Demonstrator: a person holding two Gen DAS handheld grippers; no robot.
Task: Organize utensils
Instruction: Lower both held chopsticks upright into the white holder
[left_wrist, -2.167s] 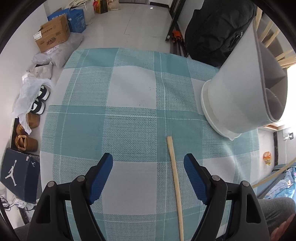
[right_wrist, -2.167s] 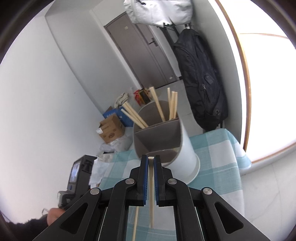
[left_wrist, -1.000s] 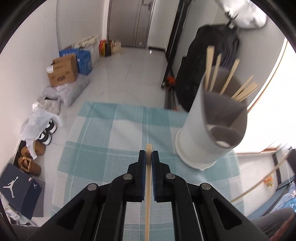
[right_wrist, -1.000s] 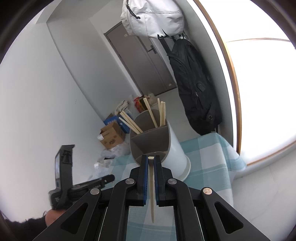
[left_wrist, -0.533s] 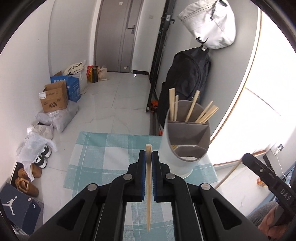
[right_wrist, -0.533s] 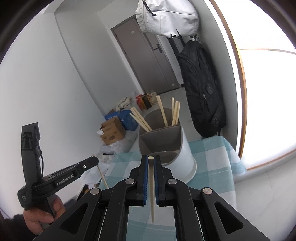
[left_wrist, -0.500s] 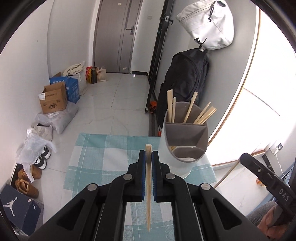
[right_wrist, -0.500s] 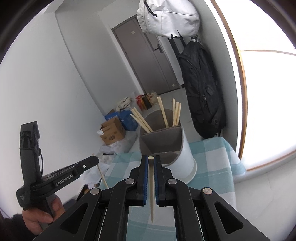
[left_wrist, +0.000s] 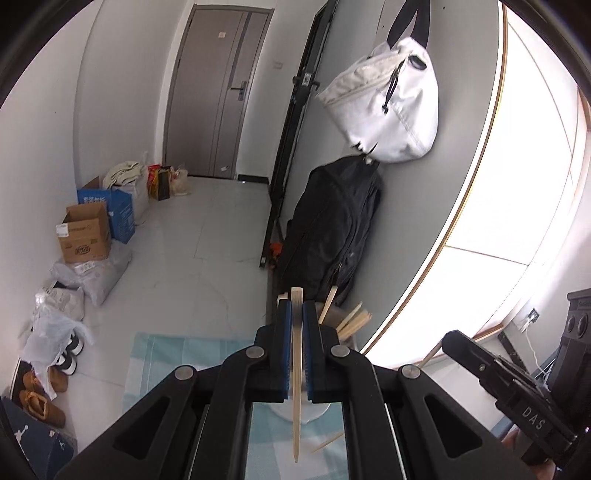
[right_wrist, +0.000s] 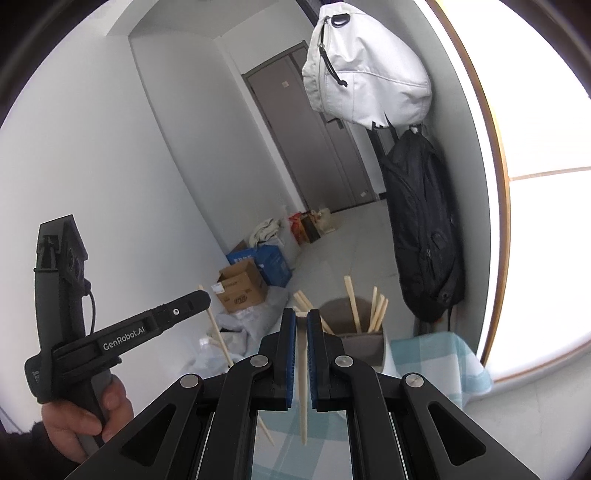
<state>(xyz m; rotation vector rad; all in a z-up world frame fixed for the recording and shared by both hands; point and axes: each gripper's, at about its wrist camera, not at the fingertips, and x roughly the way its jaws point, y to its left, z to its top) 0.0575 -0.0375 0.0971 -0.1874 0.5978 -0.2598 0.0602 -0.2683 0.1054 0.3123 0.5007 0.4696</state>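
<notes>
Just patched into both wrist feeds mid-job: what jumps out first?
Each gripper is shut on a single chopstick: the left gripper on a wooden chopstick, the right gripper on a paler chopstick. Just beyond stands the utensil holder on the checked cloth, more sticks already inside.

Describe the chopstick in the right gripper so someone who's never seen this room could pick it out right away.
Start at the checked teal tablecloth with the grey utensil holder on it. In front of that, the right gripper pinches one pale chopstick upright. Unlike the chopsticks in the holder, it hangs free, pointed tip down, above the cloth.
</notes>
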